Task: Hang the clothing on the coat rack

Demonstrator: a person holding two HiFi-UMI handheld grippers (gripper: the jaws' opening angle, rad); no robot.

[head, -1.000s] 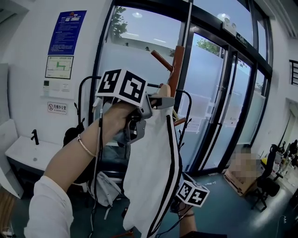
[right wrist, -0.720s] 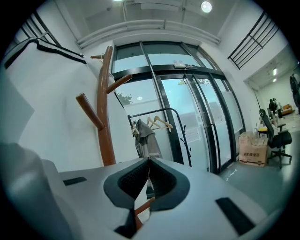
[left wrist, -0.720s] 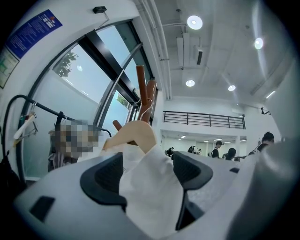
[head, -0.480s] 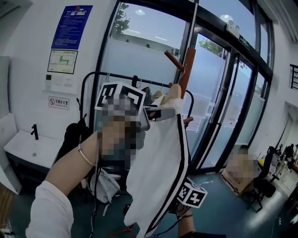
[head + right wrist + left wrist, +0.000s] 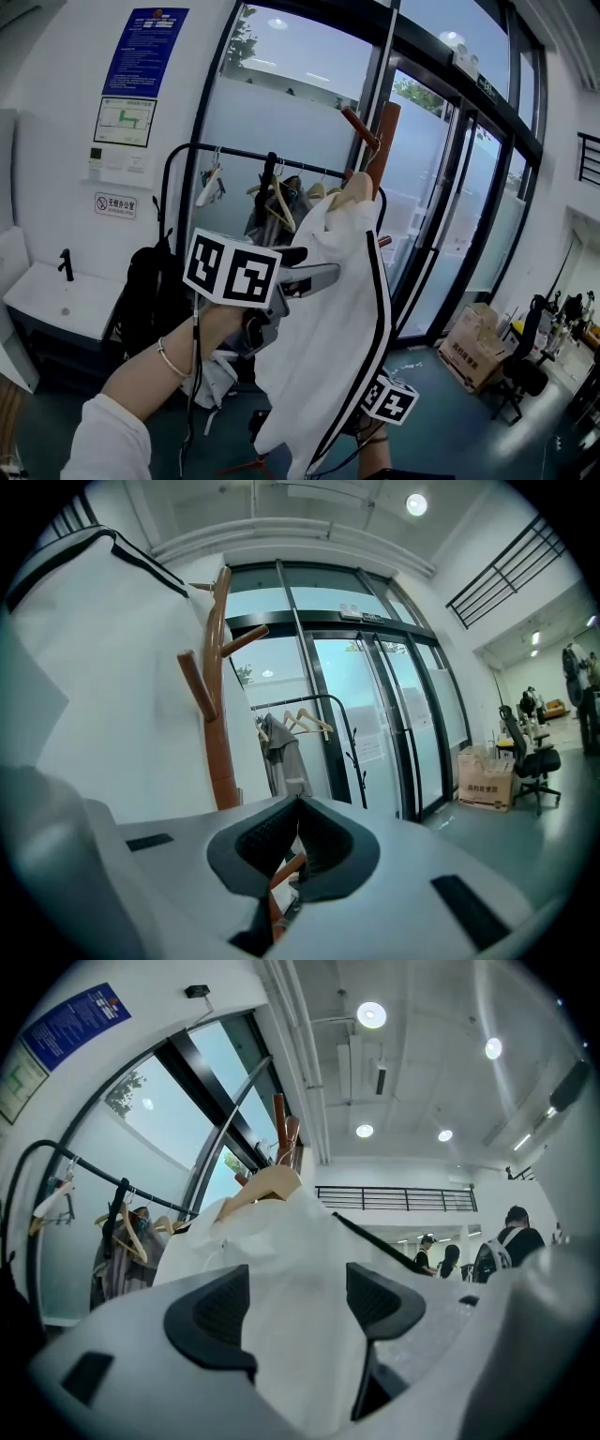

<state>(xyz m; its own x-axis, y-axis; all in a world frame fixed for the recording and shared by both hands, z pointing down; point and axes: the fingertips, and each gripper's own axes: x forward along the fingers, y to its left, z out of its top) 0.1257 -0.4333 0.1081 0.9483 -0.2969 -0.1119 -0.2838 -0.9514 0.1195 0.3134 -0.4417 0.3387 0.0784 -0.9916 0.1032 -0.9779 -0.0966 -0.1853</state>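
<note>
Clothing (image 5: 328, 319) lies between the left claw's (image 5: 295, 1299) parted jaws.

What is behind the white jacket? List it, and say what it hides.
The brown coat rack rises behind the white jacket, with a black clothes rail further left. The rack's lower pole is covered.

The coat rack (image 5: 385, 136) is finished in smooth brown wood. The garment (image 5: 328, 319) is made of matt white cloth.
</note>
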